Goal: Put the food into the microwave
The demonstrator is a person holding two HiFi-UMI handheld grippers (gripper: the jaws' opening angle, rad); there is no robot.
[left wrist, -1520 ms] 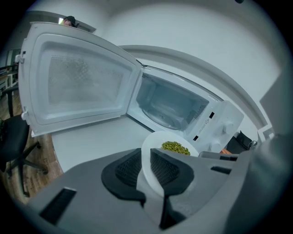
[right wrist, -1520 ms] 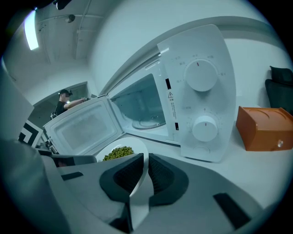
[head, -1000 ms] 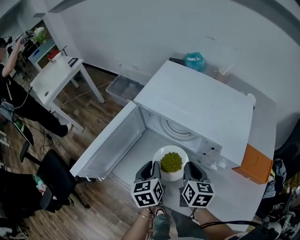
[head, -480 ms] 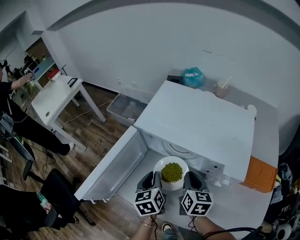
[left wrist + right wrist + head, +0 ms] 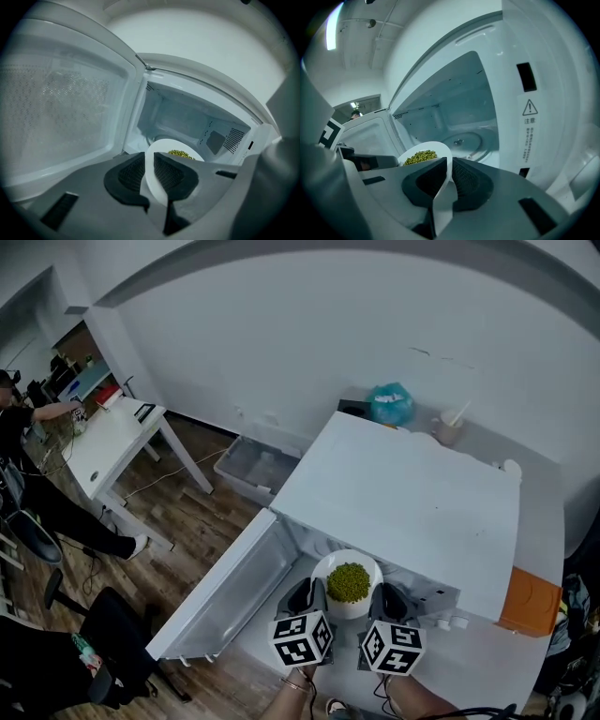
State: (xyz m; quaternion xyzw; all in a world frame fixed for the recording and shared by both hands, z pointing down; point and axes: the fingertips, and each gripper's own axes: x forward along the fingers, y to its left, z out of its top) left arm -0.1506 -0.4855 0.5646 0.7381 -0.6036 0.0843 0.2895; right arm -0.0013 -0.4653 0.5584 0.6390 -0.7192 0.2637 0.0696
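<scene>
Two grippers share the load: the left gripper [image 5: 151,169] is clamped on the near-left rim of the white bowl [image 5: 345,608], and the right gripper [image 5: 449,180] is clamped on the opposite rim, each with the thin wall pinched between its ribbed pads. The bowl, heaped with green beans [image 5: 348,581], hangs level at the mouth of the microwave [image 5: 403,493], whose door [image 5: 220,592] stands wide open to the left. The glass turntable [image 5: 461,140] lies bare just beyond. To do this well, I judge, both grippers should travel forward together at one height and one pace, so that the bowl neither tips nor twists out of either pinch. The base should clear the cavity sill and the right gripper should stay off the front panel [image 5: 529,122]. The bowl should come down on the middle of the turntable before either gripper lets go.
</scene>
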